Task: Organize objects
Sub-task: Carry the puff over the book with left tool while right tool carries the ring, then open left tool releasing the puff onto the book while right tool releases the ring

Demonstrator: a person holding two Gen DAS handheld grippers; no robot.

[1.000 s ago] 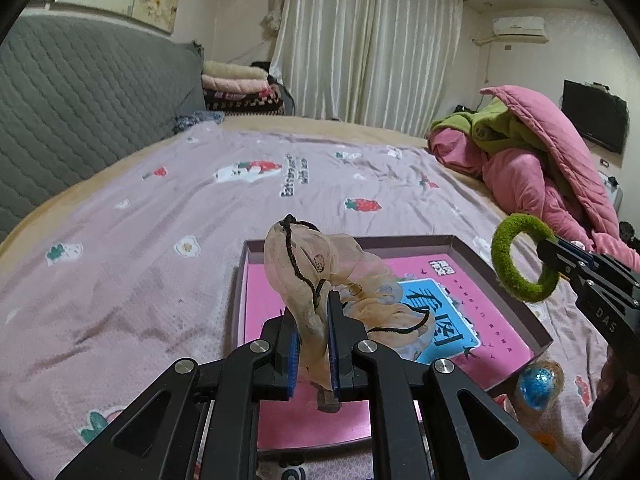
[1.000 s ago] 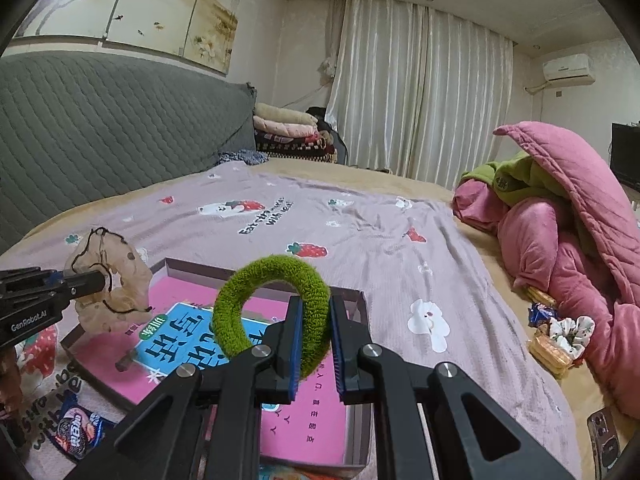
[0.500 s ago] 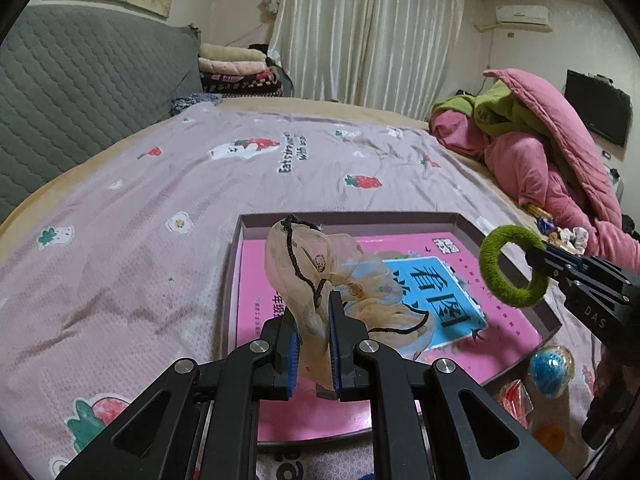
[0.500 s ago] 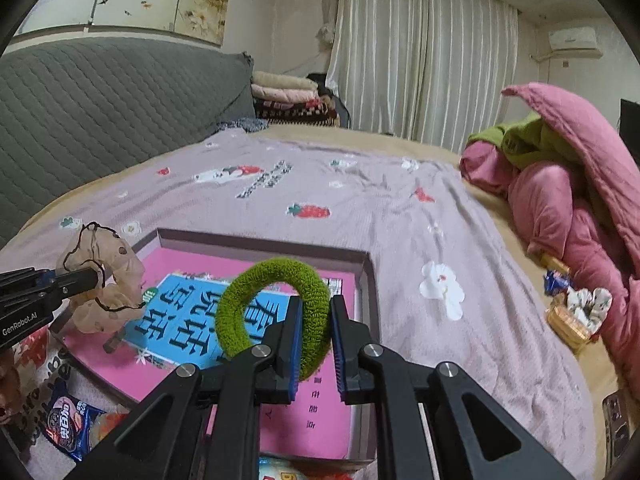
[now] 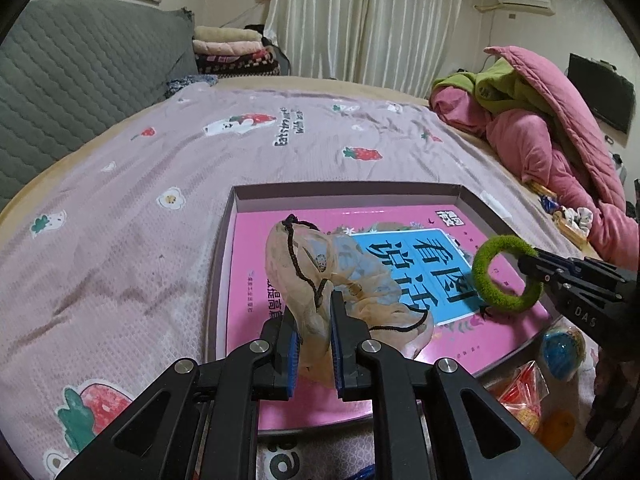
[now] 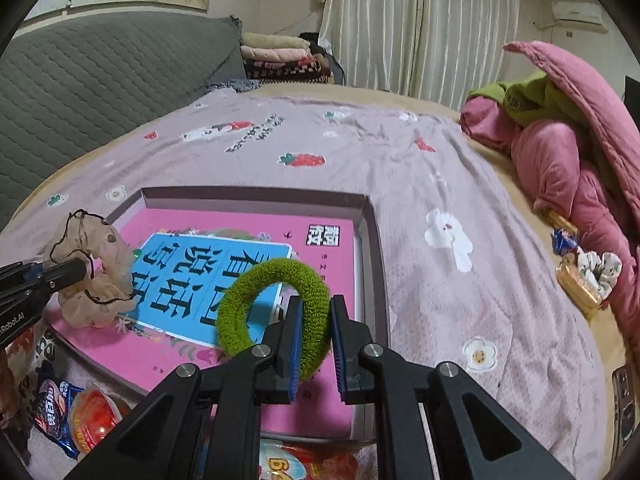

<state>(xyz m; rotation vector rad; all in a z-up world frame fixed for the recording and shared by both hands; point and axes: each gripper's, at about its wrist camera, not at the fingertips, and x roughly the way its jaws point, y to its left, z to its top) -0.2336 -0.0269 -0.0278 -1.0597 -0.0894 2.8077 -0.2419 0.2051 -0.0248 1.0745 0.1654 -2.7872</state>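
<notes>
Through the left wrist camera, the left gripper (image 5: pixel 313 336) is pinching a sheer beige fabric scrunchie trimmed with black cord (image 5: pixel 320 276), jaws pressed onto its lower fold so the loose ring is standing up and forward of the tips. Directly below and ahead of those jaws is lying the shallow grey-rimmed cardboard tray (image 5: pixel 225 248), its floor covered by a pink book with a blue title panel (image 5: pixel 424 276). Off to the right of the jaws, the right gripper (image 5: pixel 534 268) is holding a fuzzy green fabric hair ring (image 5: pixel 486 276) over the same tray.

Through the right wrist camera, the right gripper (image 6: pixel 314 340) is clamping the green ring (image 6: pixel 240 300) by its right side, the ring standing upright with its hole facing the lens. The tray (image 6: pixel 370 232) is sitting under and ahead of the jaws; the beige scrunchie (image 6: pixel 96 272) is hanging to their far left. Each piece looks to be nearly above the tray, so the drop should be mostly downward for either hand.
</notes>
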